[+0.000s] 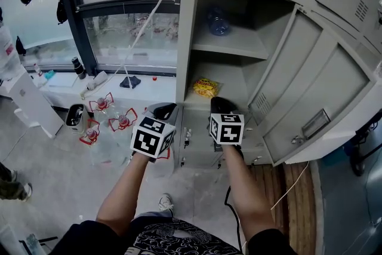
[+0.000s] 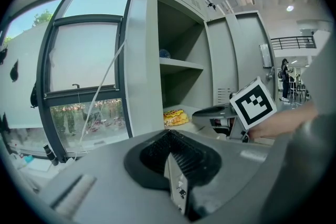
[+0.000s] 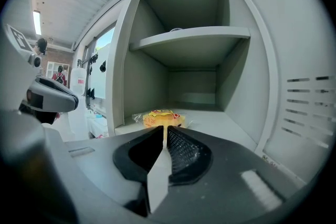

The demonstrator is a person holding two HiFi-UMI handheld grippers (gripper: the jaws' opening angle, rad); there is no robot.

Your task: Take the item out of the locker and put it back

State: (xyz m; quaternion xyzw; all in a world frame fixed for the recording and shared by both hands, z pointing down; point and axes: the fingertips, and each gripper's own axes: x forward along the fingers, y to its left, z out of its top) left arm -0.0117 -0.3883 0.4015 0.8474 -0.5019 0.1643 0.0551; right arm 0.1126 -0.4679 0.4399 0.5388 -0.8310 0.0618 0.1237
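The yellow snack packet (image 1: pixel 206 88) lies on the lower shelf of the open locker (image 1: pixel 186 39); its red print is too small to read. The right gripper (image 3: pixel 165 132), near it, is almost closed and empty. The left gripper (image 2: pixel 169 139) is closed and empty.

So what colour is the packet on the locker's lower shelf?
Yellow with red print; the packet shows best in the right gripper view.
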